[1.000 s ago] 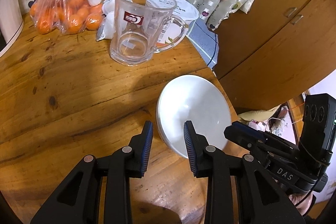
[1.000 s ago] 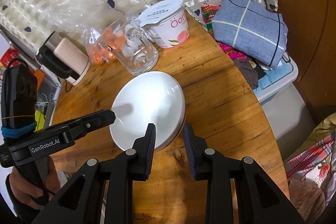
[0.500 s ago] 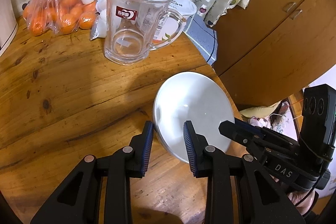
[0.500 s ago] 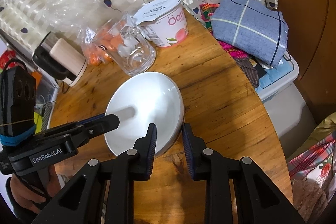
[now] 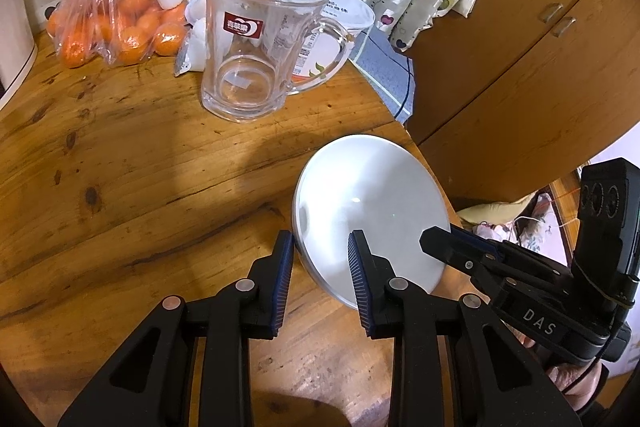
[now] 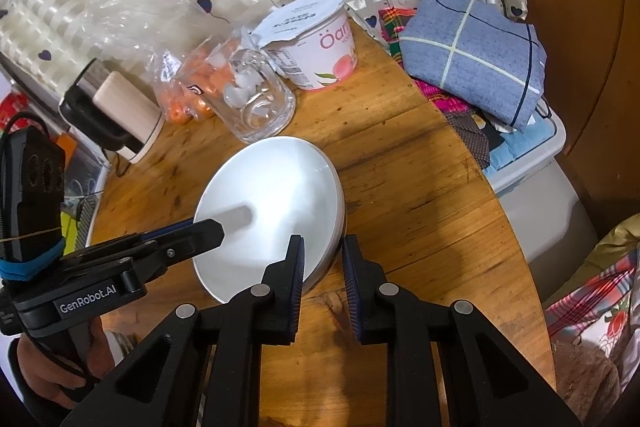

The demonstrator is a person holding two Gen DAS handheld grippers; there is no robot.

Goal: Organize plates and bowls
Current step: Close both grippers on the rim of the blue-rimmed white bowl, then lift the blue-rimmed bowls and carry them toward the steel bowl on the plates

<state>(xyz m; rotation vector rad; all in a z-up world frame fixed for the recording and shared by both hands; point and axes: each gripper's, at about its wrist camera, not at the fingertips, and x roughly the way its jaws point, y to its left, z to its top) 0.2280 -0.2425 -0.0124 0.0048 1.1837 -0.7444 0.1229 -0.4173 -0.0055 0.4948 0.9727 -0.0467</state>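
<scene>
Both grippers closing in on white plate stack, near table edge

Left gripper (image 5: 320,255) and right gripper (image 6: 322,255) each straddle opposite rims of the plates (image 5: 372,211), fingers parted, no clamp yet; moved closer vs 1 s ago, so two-sided lift looks imminent. Glass mug (image 5: 256,47), oranges (image 5: 120,27) farther back.

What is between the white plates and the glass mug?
Only bare wooden table lies between the white plates and the glass mug. The left wrist view shows this best.
</scene>
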